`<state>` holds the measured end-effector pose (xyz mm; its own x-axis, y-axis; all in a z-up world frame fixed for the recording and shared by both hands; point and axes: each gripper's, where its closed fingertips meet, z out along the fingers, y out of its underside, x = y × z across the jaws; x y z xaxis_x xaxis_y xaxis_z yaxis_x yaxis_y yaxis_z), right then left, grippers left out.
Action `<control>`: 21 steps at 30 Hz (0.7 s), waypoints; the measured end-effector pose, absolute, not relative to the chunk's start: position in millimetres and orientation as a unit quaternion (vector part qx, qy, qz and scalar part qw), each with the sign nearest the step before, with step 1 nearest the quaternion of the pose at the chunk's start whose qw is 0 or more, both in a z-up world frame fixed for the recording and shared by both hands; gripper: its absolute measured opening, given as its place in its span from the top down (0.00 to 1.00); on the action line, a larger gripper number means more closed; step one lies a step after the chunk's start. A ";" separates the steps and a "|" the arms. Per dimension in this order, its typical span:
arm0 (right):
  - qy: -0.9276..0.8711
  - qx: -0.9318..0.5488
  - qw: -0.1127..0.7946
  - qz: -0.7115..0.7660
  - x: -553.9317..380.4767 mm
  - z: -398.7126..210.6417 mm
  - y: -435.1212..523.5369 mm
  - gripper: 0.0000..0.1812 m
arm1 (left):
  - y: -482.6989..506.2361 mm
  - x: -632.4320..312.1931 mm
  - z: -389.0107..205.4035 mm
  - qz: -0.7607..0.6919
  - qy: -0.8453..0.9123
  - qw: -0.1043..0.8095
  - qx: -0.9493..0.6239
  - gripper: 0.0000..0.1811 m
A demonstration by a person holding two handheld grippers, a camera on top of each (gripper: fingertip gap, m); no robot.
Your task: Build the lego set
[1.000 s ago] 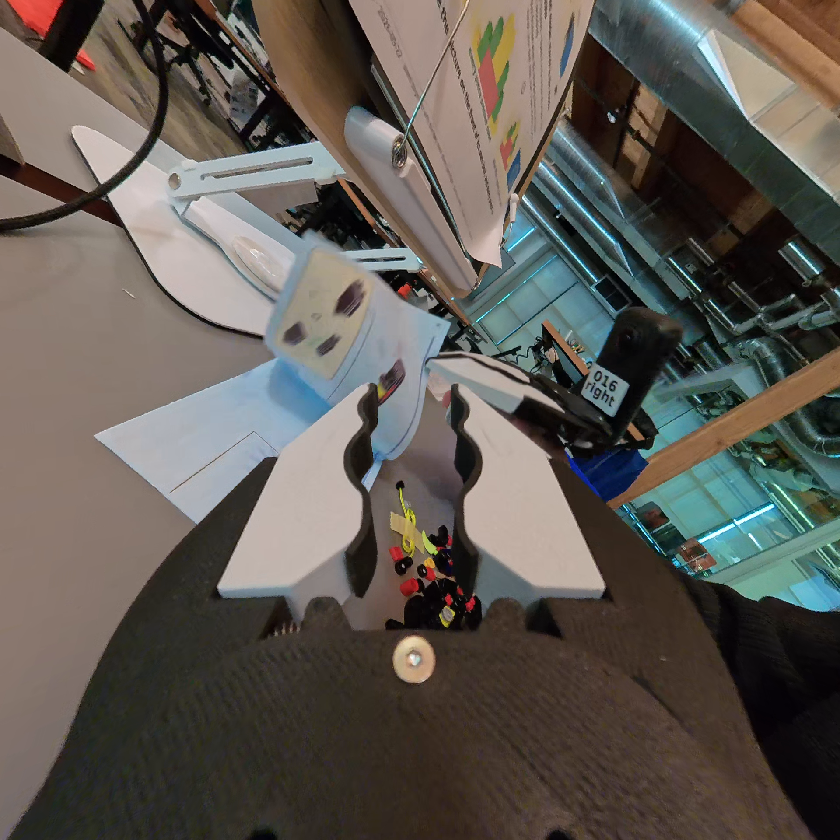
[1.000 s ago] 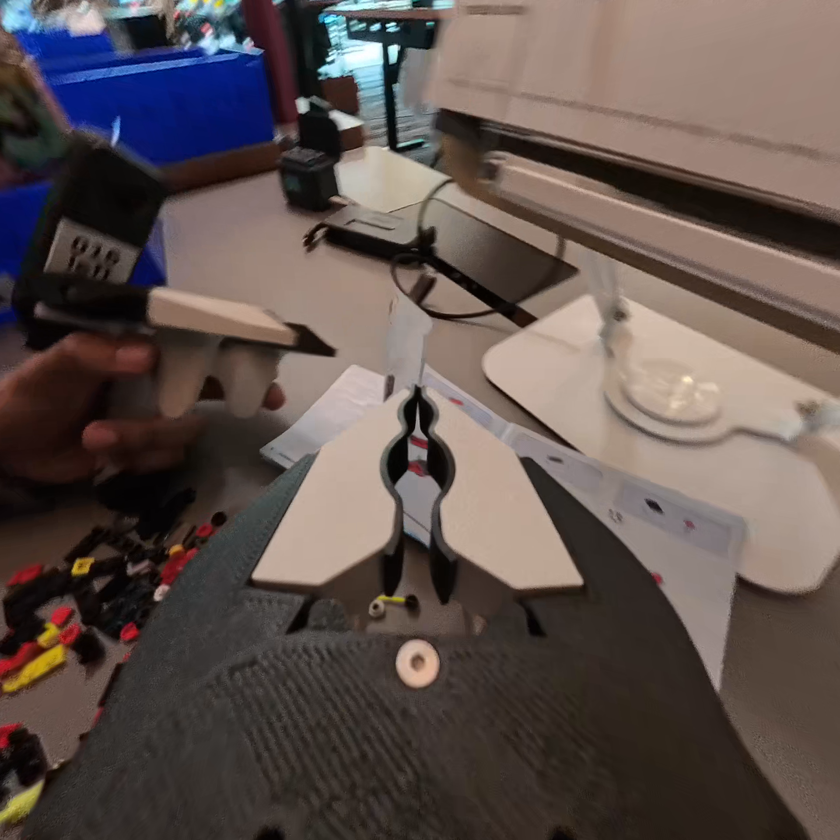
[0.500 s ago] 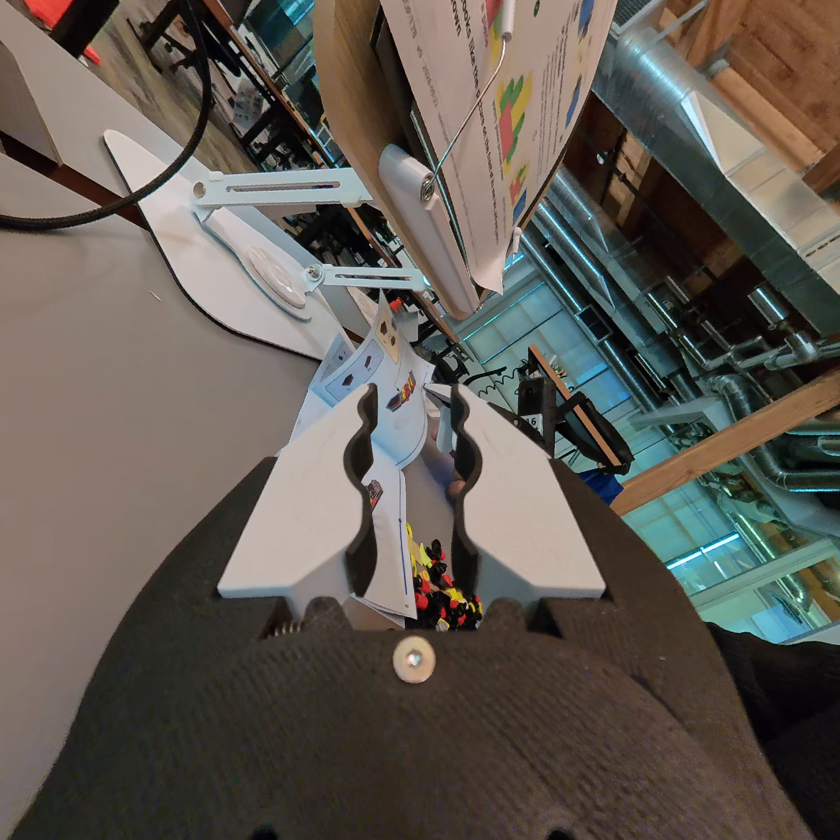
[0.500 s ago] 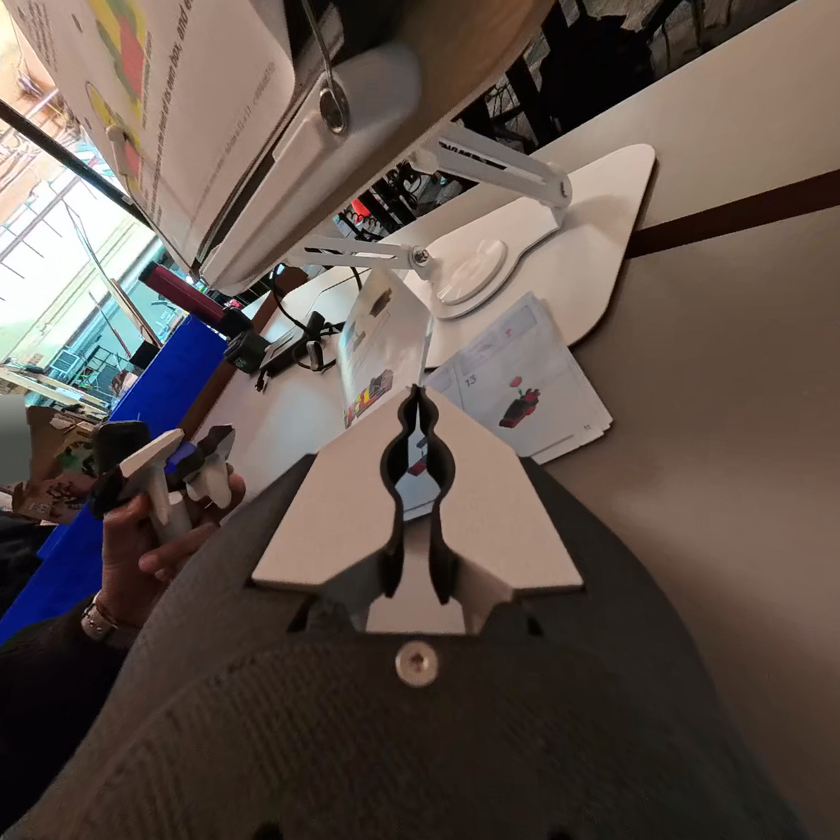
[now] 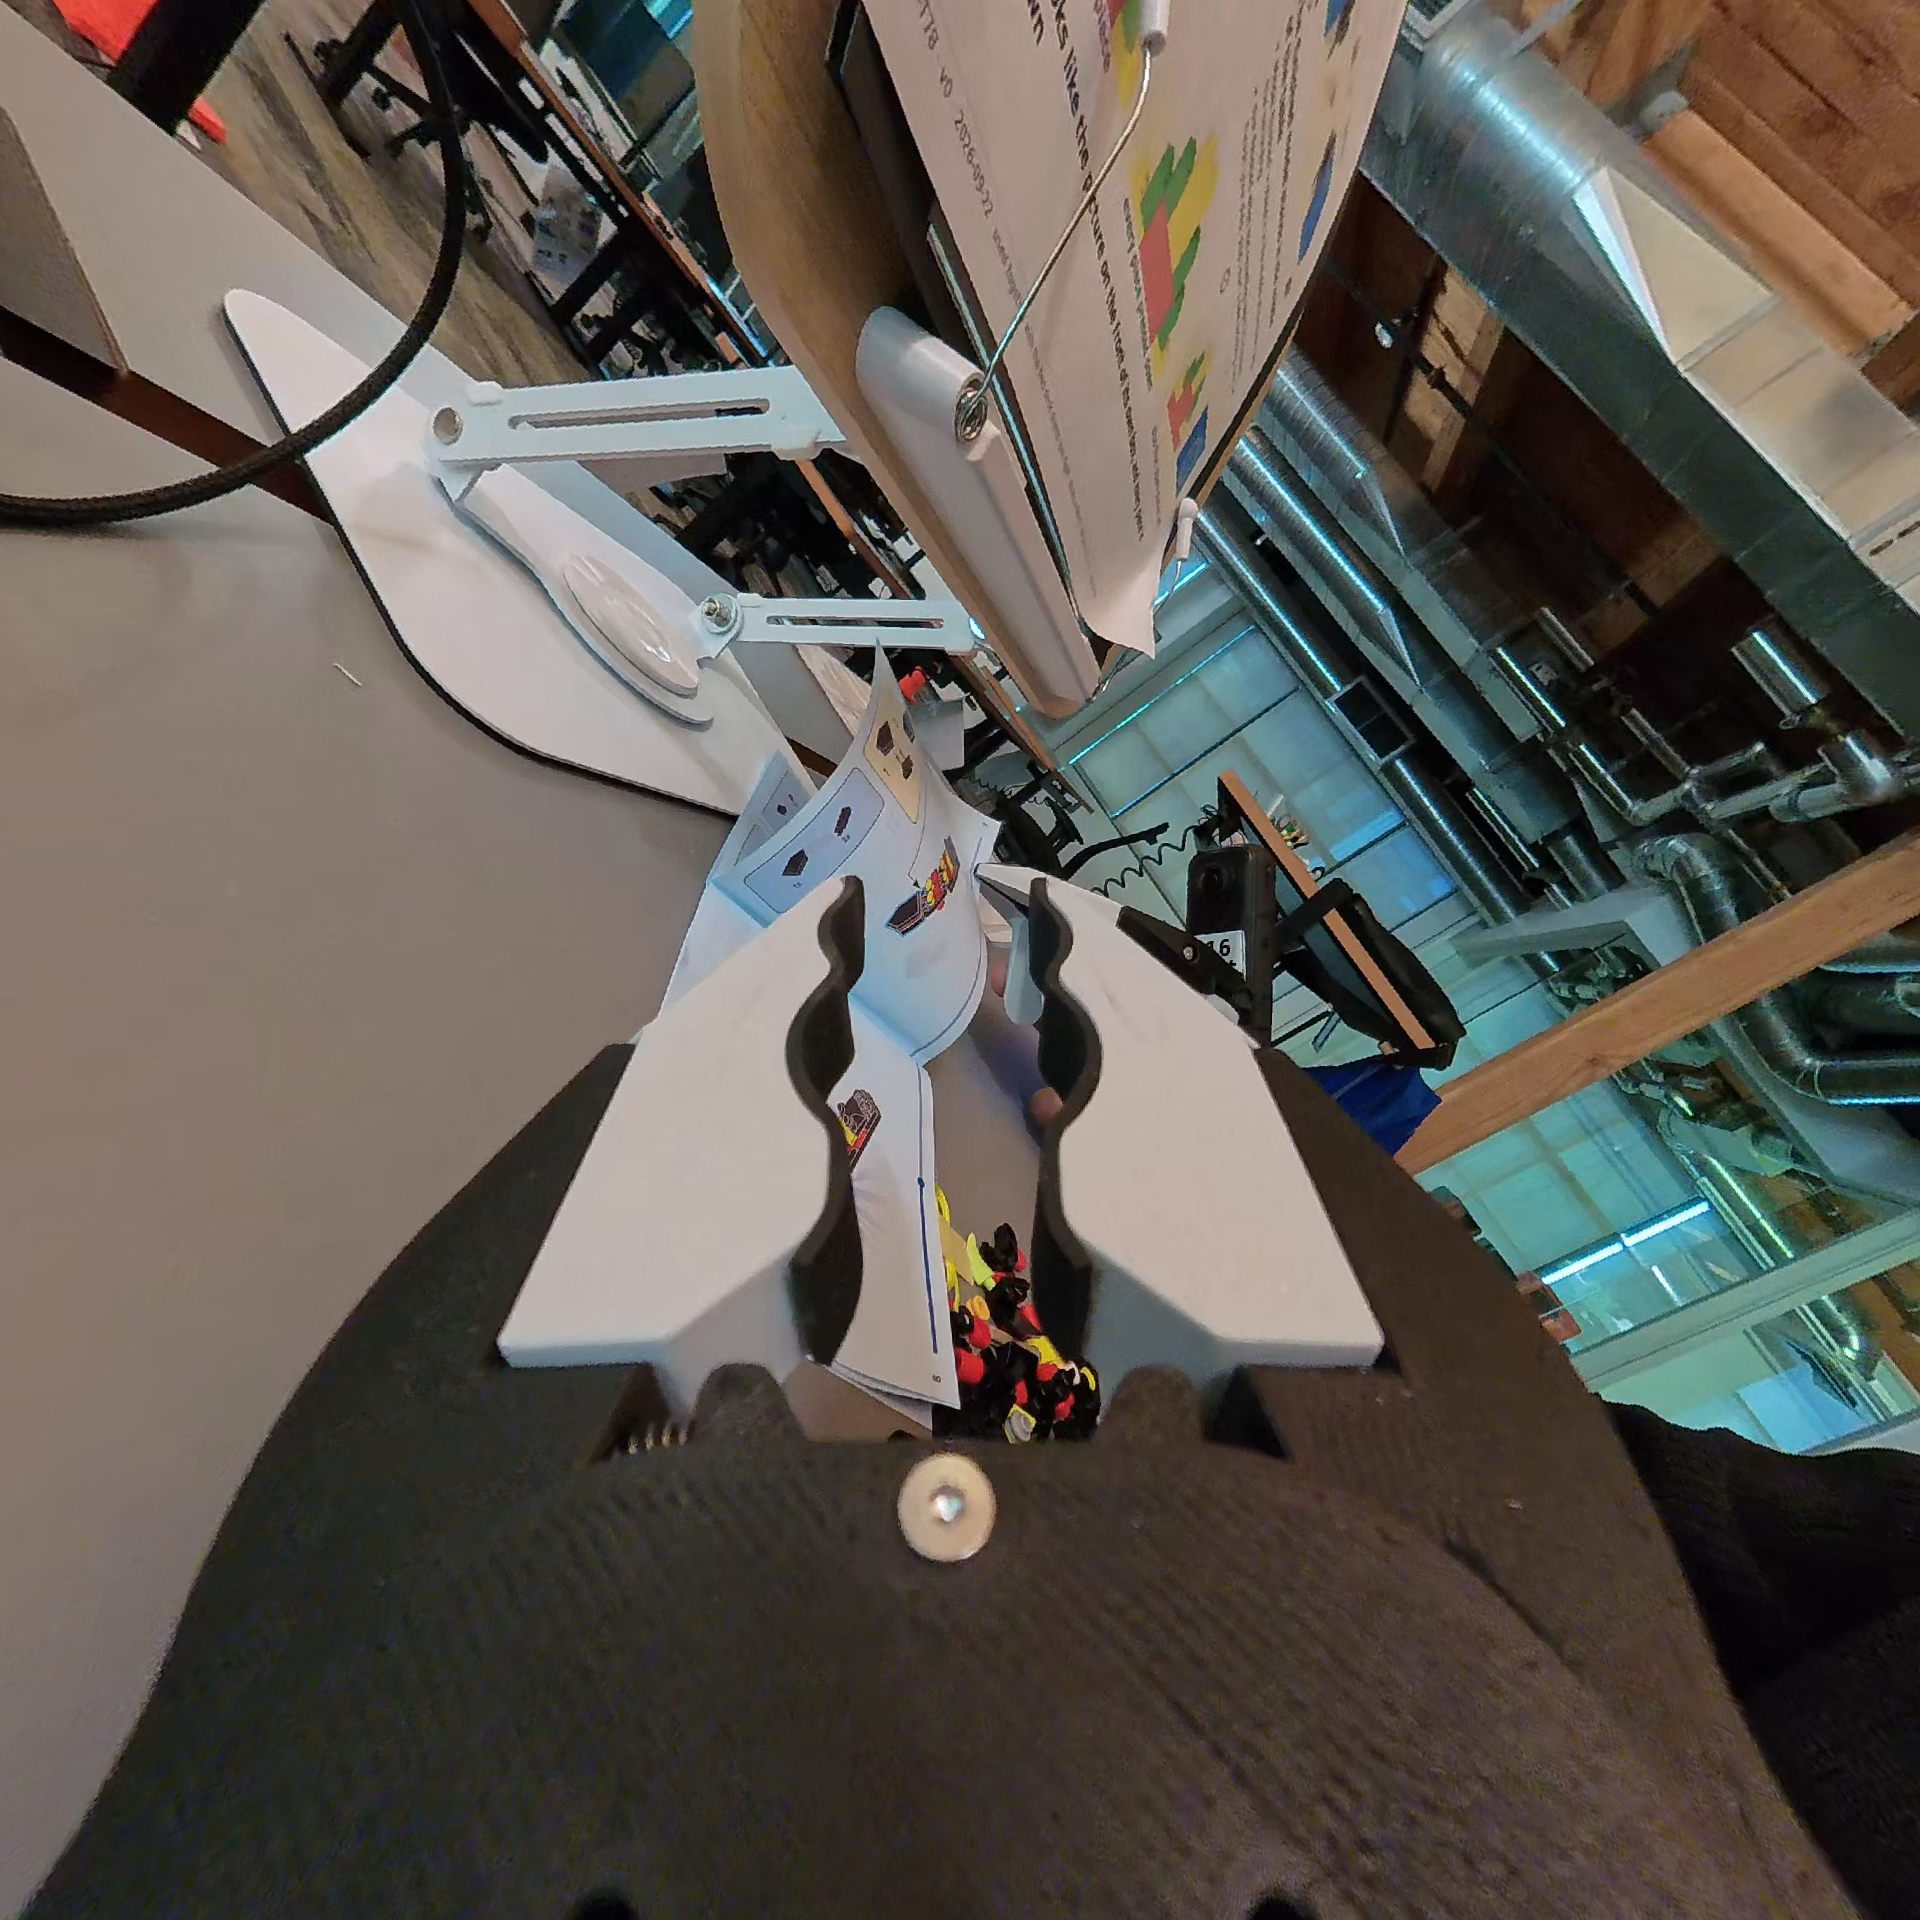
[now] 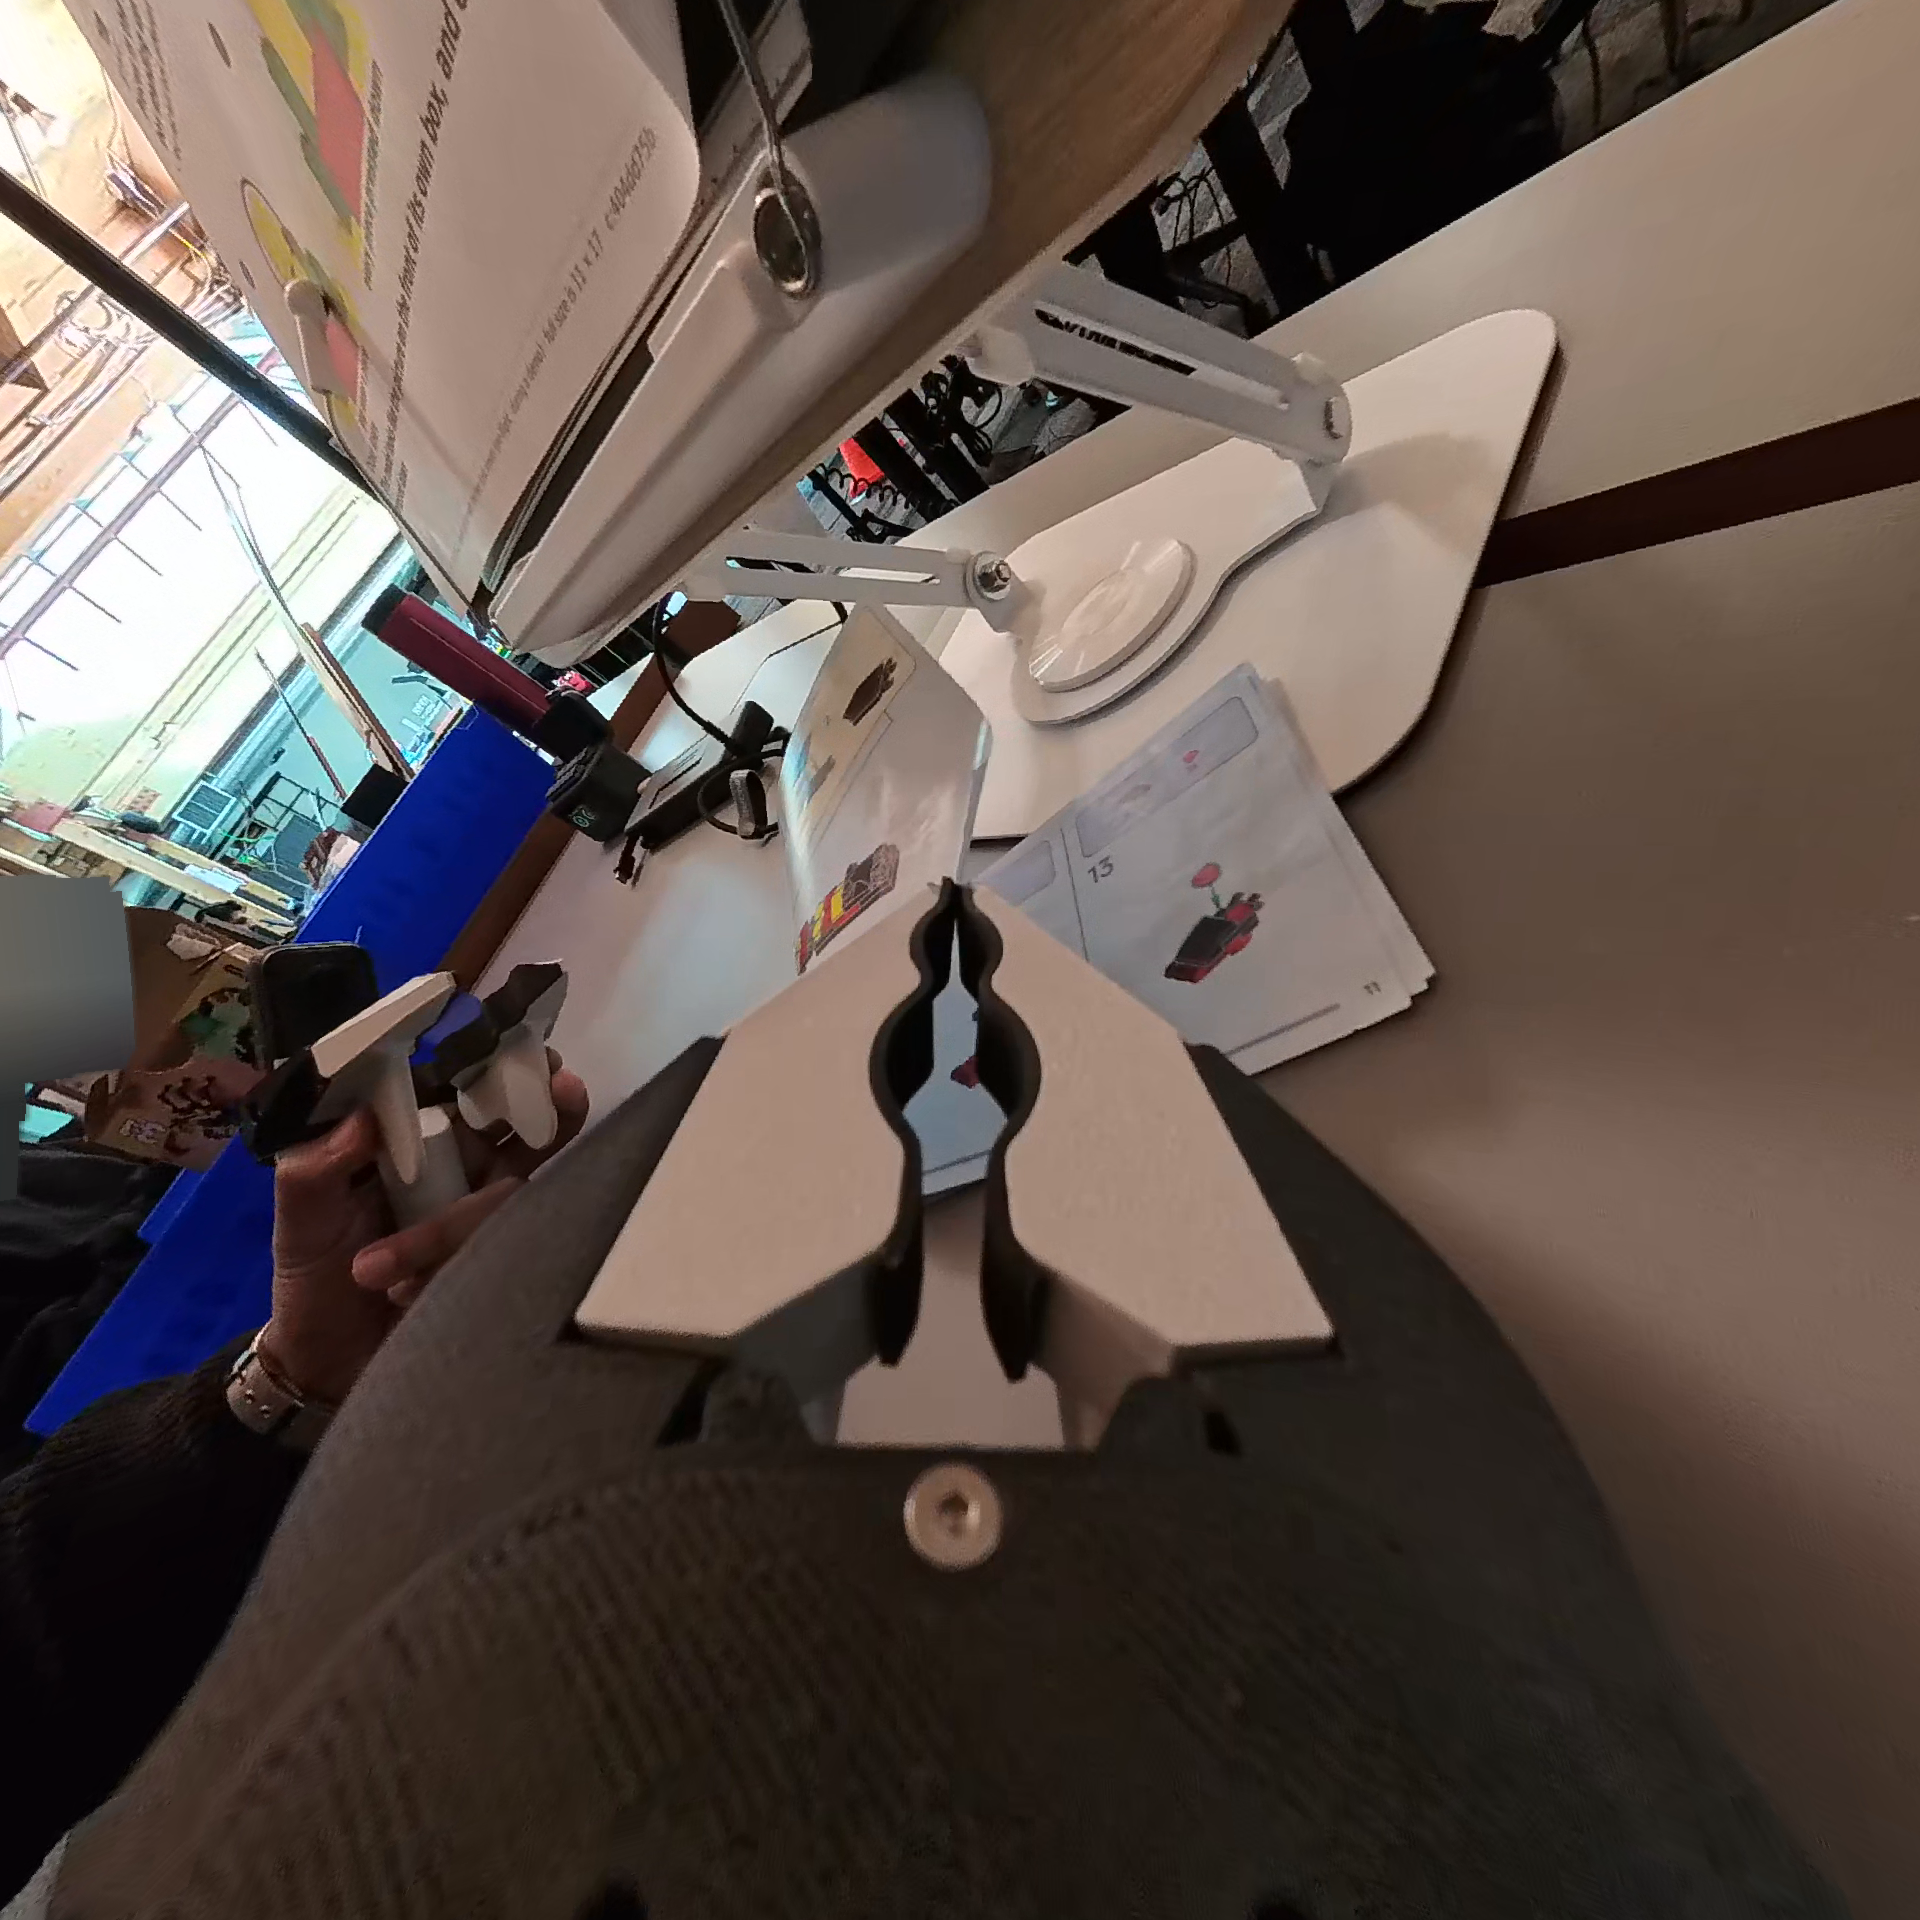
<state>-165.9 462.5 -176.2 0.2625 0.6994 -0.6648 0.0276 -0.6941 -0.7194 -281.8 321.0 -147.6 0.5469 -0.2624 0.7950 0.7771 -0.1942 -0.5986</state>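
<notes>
Lego bricks (image 5: 1013,1340) loose in a pile on the table (image 5: 260,935), beside the booklet (image 6: 1236,914).
Small, light, hard, slick: pinch one across flat sides, tips only. Left gripper (image 5: 943,914) jaws apart, empty, pile seen through the gap. Right gripper (image 6: 958,904) clamped on a lifted booklet page (image 6: 883,790), apparently mid-turn.

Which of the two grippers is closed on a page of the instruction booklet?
The right gripper: its fingertips pinch the lifted page. The left gripper stays open, holding nothing.
</notes>
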 end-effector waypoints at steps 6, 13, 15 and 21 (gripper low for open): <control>-0.255 -0.732 0.304 0.553 -167.2 -175.4 461.2 1.00 | 321.2 -281.6 -147.9 -0.431 -0.200 0.601 -0.642 0.84; -0.255 -0.732 0.305 0.554 -167.2 -174.9 461.9 1.00 | 321.3 -281.8 -148.1 -0.432 -0.201 0.601 -0.642 0.84; -0.255 -0.731 0.305 0.554 -167.0 -174.9 462.2 1.00 | 321.3 -281.9 -148.2 -0.432 -0.201 0.601 -0.642 0.84; -0.255 -0.732 0.304 0.554 -167.1 -174.9 462.2 1.00 | 321.2 -282.1 -148.4 -0.432 -0.202 0.600 -0.642 0.84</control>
<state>-167.1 462.2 -174.9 0.2560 0.7102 -0.6559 0.0354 -0.6849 -0.7278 -282.1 321.2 -148.4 0.5449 -0.2596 0.7973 0.7780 -0.1982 -0.5962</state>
